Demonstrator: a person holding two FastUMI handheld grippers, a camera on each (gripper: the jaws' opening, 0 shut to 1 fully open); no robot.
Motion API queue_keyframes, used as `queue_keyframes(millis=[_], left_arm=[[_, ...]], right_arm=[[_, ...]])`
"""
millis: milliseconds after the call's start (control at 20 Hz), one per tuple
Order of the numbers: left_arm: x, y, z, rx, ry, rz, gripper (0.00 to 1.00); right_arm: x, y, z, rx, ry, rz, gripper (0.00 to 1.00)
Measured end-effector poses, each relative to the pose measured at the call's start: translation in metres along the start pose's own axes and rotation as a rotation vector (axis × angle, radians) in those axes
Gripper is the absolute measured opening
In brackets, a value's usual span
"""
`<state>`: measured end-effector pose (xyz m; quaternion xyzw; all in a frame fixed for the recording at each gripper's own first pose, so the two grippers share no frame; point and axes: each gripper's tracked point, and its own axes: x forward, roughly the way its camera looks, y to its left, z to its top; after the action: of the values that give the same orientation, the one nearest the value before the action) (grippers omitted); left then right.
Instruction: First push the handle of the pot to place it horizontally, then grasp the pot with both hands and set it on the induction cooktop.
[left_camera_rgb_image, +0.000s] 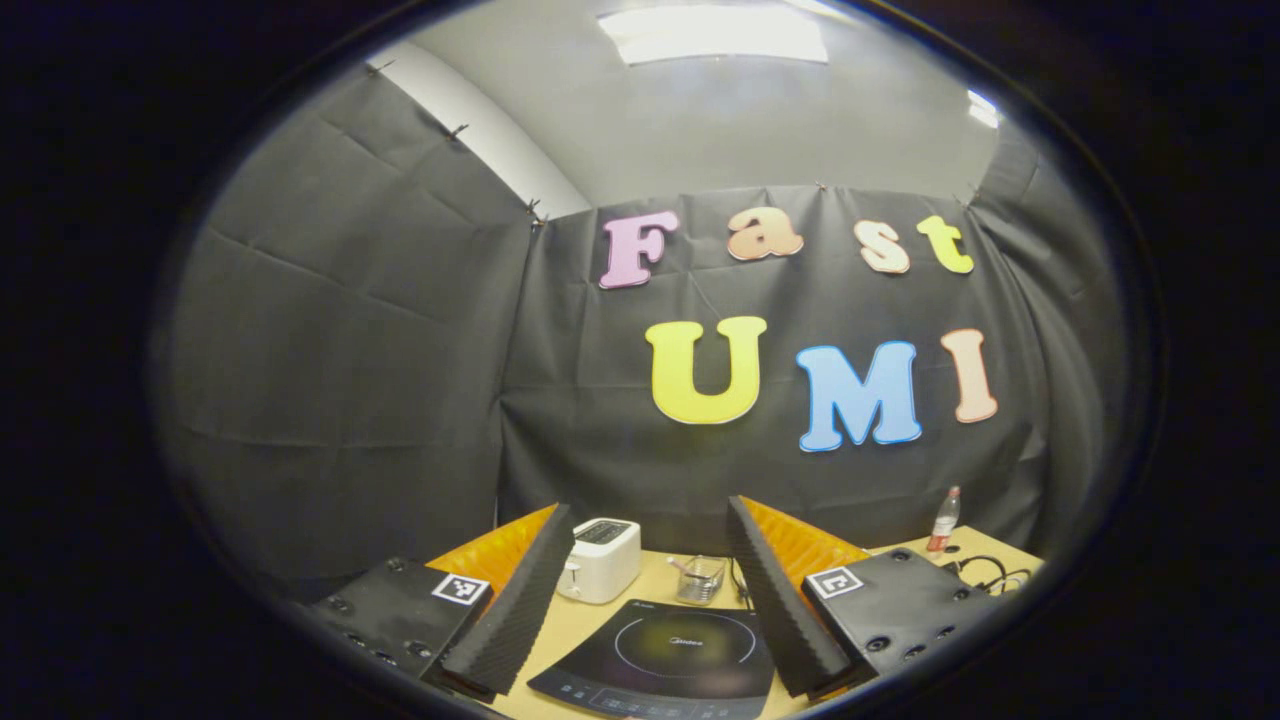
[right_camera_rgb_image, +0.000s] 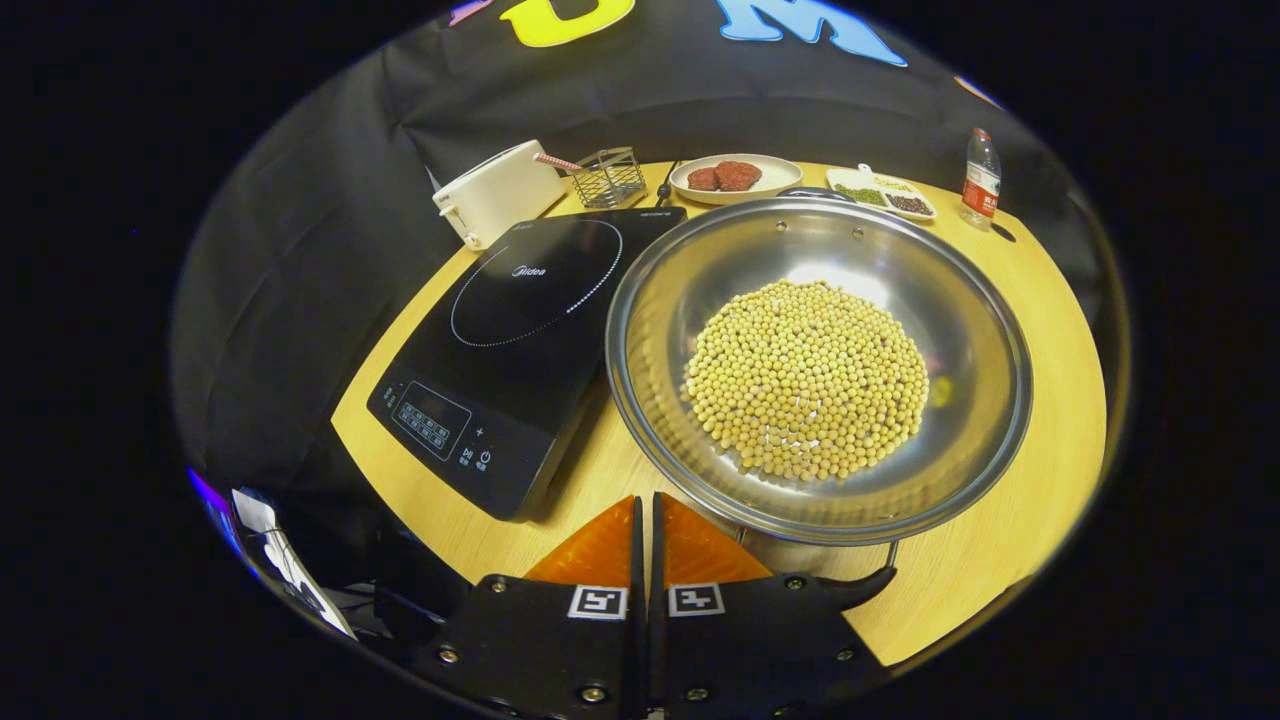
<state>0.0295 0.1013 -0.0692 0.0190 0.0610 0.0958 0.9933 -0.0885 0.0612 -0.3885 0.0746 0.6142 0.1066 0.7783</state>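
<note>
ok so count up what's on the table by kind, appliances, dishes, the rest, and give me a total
Appliances: 2, the induction cooktop and white toaster
Pots: 1, the steel pot of soybeans
Food dishes: 2, the meat plate and divided dish
Wire baskets: 1
Bottles: 1
Total: 7

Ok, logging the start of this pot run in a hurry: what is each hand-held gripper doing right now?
Left hand-held gripper: open, holding nothing, above the cooktop.
Right hand-held gripper: shut, empty, beside the pot.

Pots I see: one (right_camera_rgb_image: 818, 365)
Cooktops: one (right_camera_rgb_image: 520, 330)
Toasters: one (right_camera_rgb_image: 497, 192)
Bottles: one (right_camera_rgb_image: 980, 178)
Plates: two (right_camera_rgb_image: 735, 178) (right_camera_rgb_image: 882, 193)
</note>
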Motion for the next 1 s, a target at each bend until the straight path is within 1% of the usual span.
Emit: queue_keyframes(millis=[400, 800, 1000], left_arm=[[0.018, -0.024, -0.007, -0.006, 0.018, -0.052, 1.0], [0.035, -0.069, -0.006, 0.006, 0.022, -0.125, 1.0], [0.044, -0.091, -0.004, 0.006, 0.017, -0.15, 1.0]], right_arm=[[-0.015, -0.019, -0.014, 0.045, 0.003, -0.017, 0.01], [-0.029, -0.048, -0.015, 0.089, -0.006, -0.042, 0.01], [-0.036, -0.066, -0.018, 0.09, -0.007, -0.049, 0.01]])
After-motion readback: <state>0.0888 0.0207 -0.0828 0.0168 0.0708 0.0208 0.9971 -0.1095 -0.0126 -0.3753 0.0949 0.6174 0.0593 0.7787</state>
